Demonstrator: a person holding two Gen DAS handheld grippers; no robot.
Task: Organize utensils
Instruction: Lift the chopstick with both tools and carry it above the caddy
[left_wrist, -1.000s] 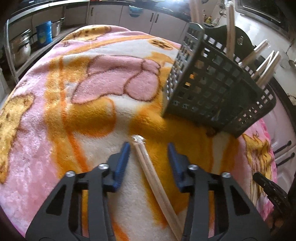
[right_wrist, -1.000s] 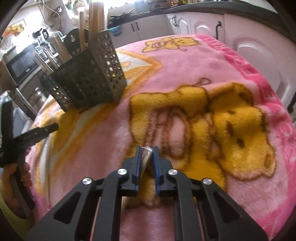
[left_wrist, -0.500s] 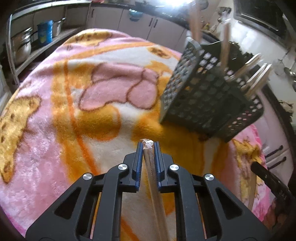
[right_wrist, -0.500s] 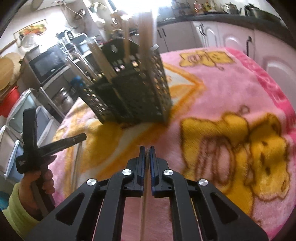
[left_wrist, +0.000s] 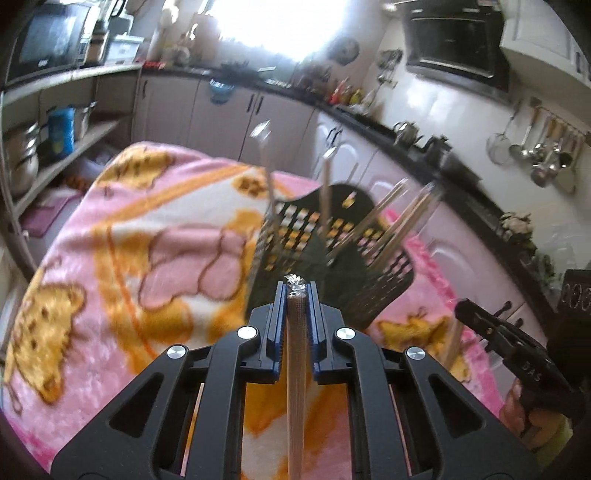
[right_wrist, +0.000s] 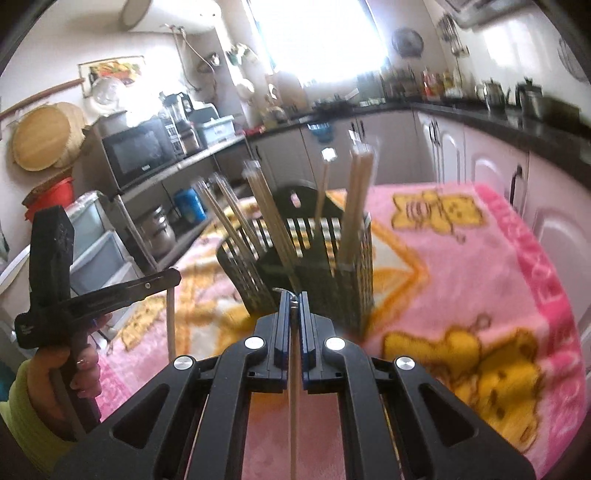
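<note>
The left gripper is gripping a wrapped pair of chopsticks, its jaws clenched on the bundle just below the crinkled plastic tip, with the long end trailing back under the camera. It is hanging above the pink blanket that covers the desk, pointing at the black perforated utensil caddy, which is standing near the middle of the blanket with several other wrapped sticks leaning out of it.

Further right, the right gripper is pinching a second, thinner chopstick pair, its jaws nearly closed around it, and it too is facing the caddy from close by.

Judging from this, both loads are heading for the same holder. The sticks already leaning inside are crowding the openings, so an incoming tip may be catching on them or on the rim. Both grippers arriving together risk knocking each other, and the soft blanket may be letting the light caddy tip over.
</note>
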